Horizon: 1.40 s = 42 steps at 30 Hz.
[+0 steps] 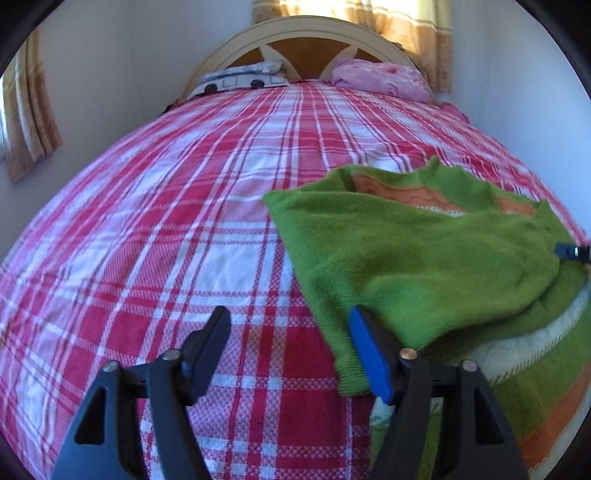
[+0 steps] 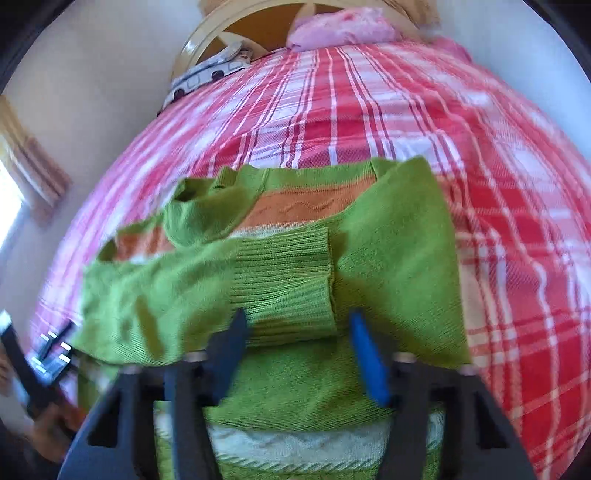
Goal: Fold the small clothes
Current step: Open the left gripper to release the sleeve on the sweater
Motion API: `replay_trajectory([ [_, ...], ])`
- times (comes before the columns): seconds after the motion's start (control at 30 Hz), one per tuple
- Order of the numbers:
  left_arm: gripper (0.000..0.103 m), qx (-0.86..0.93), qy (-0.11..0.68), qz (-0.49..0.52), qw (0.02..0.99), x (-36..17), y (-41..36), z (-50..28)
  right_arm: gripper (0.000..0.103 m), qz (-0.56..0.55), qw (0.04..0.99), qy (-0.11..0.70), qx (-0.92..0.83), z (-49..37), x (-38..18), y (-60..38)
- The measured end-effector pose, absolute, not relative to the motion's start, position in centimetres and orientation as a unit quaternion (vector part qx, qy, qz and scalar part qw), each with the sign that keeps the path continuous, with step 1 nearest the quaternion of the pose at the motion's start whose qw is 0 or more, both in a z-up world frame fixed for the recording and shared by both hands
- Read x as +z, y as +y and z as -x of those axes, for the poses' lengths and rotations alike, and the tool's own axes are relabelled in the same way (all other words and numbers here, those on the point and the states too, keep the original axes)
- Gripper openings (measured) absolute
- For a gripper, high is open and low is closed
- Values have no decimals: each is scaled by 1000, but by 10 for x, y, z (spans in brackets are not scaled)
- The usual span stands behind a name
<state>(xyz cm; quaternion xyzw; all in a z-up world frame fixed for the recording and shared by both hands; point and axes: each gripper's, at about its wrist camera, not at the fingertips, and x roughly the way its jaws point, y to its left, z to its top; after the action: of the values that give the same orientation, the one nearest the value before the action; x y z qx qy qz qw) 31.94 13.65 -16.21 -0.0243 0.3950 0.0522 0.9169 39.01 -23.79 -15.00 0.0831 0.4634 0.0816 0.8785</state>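
Green sweater [image 2: 388,258] w/ orange stripe, sleeves folded in; left claw [image 1: 290,350] open; right claw [image 2: 297,350] prob. open.

My sweater [image 2: 391,266] is bright green, banded in orange and cream. The bedspread [image 1: 184,221] beneath is red, pink and white plaid. At the bed's head edge lies a pink pillow [image 1: 380,79]; curtains [image 1: 417,29] are tan.

In the left wrist view, the left gripper [image 1: 288,332] hangs with jaws apart over the red plaid bedspread [image 1: 166,221], its blue-padded finger [image 1: 369,354] at the edge of a green sweater [image 1: 417,258] folded over itself.
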Motion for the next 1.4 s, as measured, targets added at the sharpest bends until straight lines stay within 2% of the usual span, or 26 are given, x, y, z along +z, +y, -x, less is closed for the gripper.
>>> replay_trajectory([
  [0.1,76,38,401,71,913,-165,150,-318,8,-58,893,440,74,-379,-141,-236],
  [0.27,78,23,385,79,919,-162,149,-313,5,-43,915,400,45,-368,-120,-251],
  [0.3,78,27,383,75,920,-161,147,-312,2,-37,915,400,37,-370,-121,-252],
  [0.43,78,34,387,39,921,-160,135,-316,3,-7,901,432,35,-376,-145,-249],
  [0.47,78,35,386,36,921,-160,134,-316,7,-6,902,431,35,-375,-149,-250],
  [0.53,78,33,379,41,924,-158,137,-313,29,-18,905,424,25,-373,-148,-254],
  [0.57,78,23,367,52,928,-155,139,-309,48,-31,907,421,19,-371,-144,-257],
  [0.6,78,18,360,62,931,-153,142,-306,60,-38,908,416,19,-368,-140,-257],
  [0.73,78,25,350,84,933,-147,144,-308,62,-1,930,368,21,-356,-111,-234],
  [0.8,78,23,370,57,927,-150,130,-317,62,6,934,351,62,-354,-102,-216],
  [0.9,80,28,396,-12,918,-158,105,-325,62,3,917,377,130,-363,-111,-192],
  [1.03,94,24,405,-31,913,-162,100,-324,61,0,881,456,125,-379,-154,-188],
  [1.17,100,15,412,10,911,-165,115,-323,61,28,887,446,114,-361,-160,-189],
  [1.33,101,22,411,24,911,-164,115,-319,62,29,884,452,114,-354,-158,-198],
  [1.4,101,22,406,12,913,-163,109,-313,62,-4,895,435,97,-351,-149,-208],
])
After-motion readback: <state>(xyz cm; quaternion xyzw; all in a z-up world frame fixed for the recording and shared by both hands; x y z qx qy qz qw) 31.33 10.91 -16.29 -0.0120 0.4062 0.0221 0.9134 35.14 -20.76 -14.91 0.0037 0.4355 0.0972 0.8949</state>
